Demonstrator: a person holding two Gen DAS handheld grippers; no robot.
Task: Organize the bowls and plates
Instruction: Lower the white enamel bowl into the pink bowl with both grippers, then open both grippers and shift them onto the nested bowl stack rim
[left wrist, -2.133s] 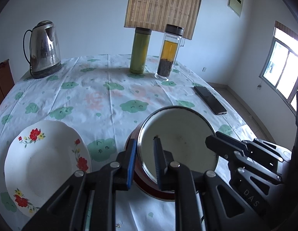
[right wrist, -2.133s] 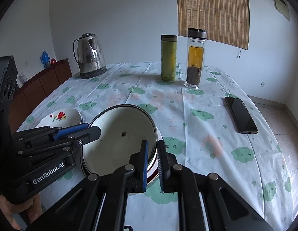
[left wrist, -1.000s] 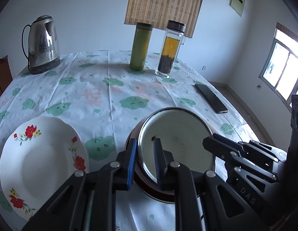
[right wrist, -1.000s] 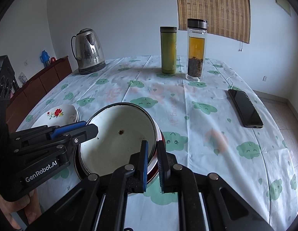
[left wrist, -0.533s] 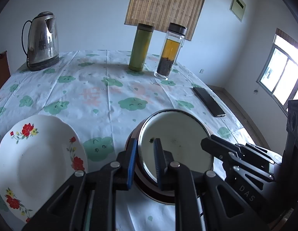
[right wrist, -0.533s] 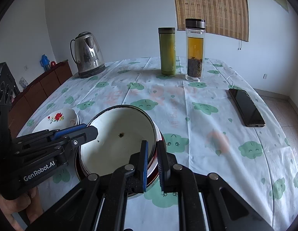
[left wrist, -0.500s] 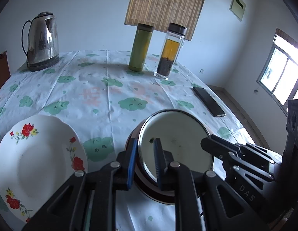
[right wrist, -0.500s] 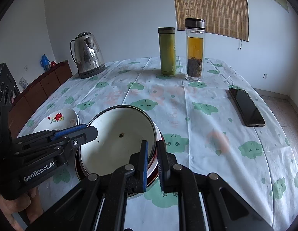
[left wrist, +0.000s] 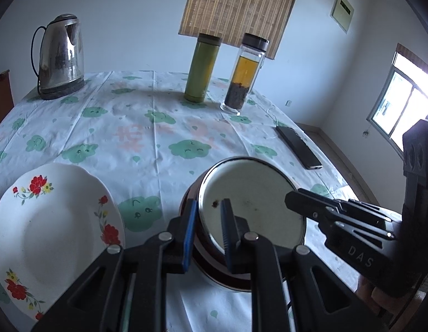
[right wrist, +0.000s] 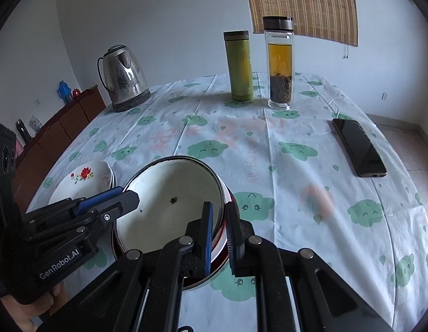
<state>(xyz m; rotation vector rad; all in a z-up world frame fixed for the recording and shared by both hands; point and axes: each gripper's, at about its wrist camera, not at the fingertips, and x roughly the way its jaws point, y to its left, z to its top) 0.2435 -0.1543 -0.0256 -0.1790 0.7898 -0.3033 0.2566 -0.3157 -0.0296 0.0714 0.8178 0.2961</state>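
Observation:
A red enamel bowl with a white inside (left wrist: 252, 207) (right wrist: 169, 207) is held between both grippers just above the tablecloth. My left gripper (left wrist: 208, 227) is shut on the bowl's left rim, one finger inside and one outside. My right gripper (right wrist: 218, 231) is shut on its right rim in the same way. A white plate with red flowers (left wrist: 48, 221) lies on the table to the left of the bowl; in the right wrist view it (right wrist: 83, 179) shows beyond the left gripper (right wrist: 108, 202).
A steel kettle (left wrist: 60, 61) stands at the far left. A green flask (left wrist: 202, 67) and a glass tea bottle (left wrist: 245, 73) stand at the back. A black phone (right wrist: 357, 146) lies near the right edge. A wooden cabinet (right wrist: 59, 127) stands left of the table.
Both grippers keep their hold on the bowl. Both views have shifted slightly, as if the bowl has been carried a little; the plate now sits lower left in the left wrist view.

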